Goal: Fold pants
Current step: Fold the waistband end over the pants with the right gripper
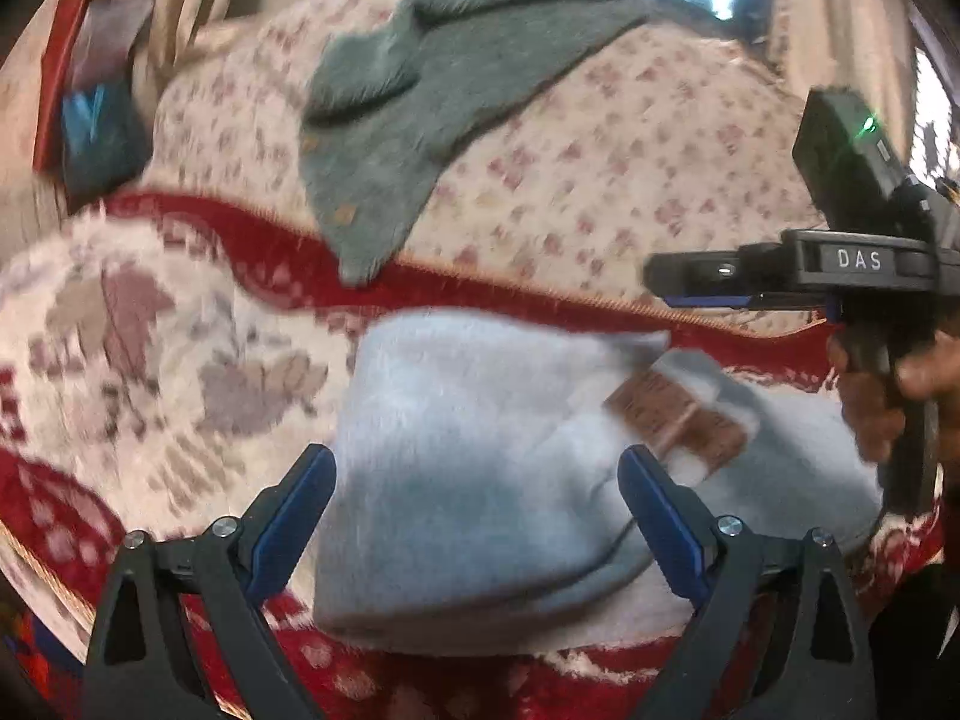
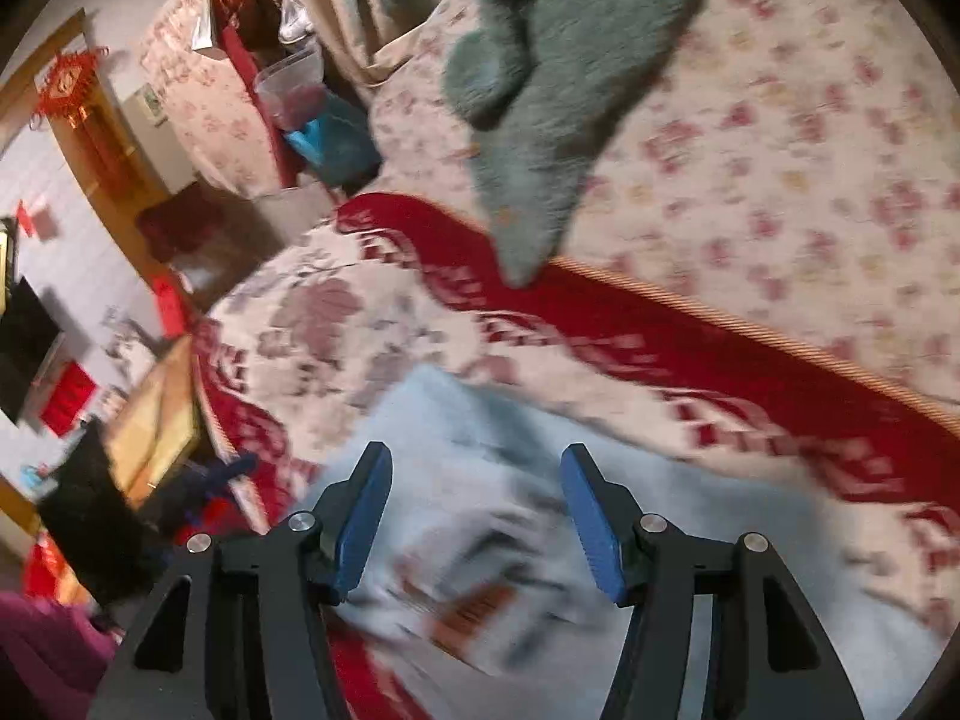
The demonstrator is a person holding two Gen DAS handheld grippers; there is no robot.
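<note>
Here, in the left wrist view, the folded pale-blue denim pants (image 1: 480, 480) lie in a compact bundle on the red-and-cream patterned blanket (image 1: 150, 360), their brown leather waist patch (image 1: 678, 420) facing up toward the right. The left gripper (image 1: 477, 516) has its blue-padded fingers spread wide, one on each side of the bundle, pinching nothing. The bundle's far edge runs just short of the blanket's red border with its orange trim (image 1: 540, 294). Beyond that border a cream sheet with small pink flowers (image 1: 630, 168) stretches back, with a grey-green fuzzy garment (image 1: 432, 102) spread on it, its tip overlapping the red border. Open blanket lies to the left of the pants. At the right edge the right gripper (image 1: 678, 276) is seen side-on above the pants, held by a hand (image 1: 876, 396); whether it is spread cannot be told here.

In the right wrist view, the same gripper (image 2: 477, 516) shows its blue fingers apart, over the blurred pants (image 2: 690, 540) and holding nothing. The grey-green garment (image 2: 558, 90) lies well beyond, across the red border (image 2: 690, 348). The bed's edge drops off at the left toward cluttered room furniture.
</note>
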